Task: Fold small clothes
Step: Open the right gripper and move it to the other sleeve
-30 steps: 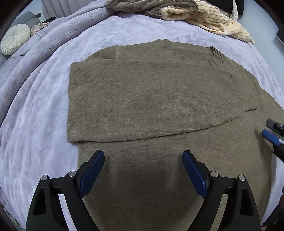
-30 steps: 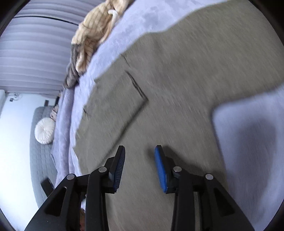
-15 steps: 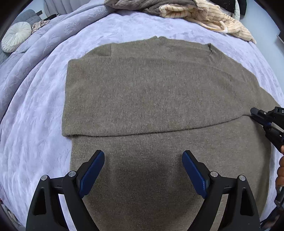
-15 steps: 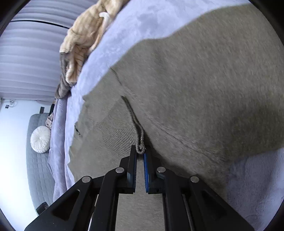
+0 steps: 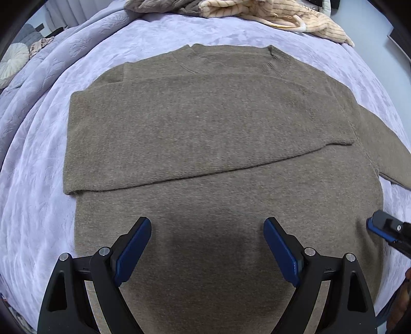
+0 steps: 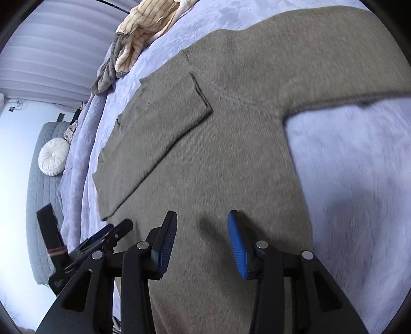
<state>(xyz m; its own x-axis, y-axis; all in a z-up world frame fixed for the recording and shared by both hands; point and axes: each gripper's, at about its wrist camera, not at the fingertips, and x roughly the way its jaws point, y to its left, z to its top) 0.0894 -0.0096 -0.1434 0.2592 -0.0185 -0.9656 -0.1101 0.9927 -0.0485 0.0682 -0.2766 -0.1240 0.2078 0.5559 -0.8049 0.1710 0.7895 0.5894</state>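
Where the sweater (image 5: 205, 133) hides it, right view shows sleeve (image 6: 346, 84).

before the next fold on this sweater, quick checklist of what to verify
1. Left gripper jaws open, empty: ok.
2. Right gripper jaws open, empty: ok.
3. One sleeve folded flat across the sweater body: ok.
4. Other sleeve folded in: not ok, it lies stretched out on the bedspread.
5. Sweater body free of wrinkles: ok where visible.
6. Pile of clothes apart from the sweater: ok.
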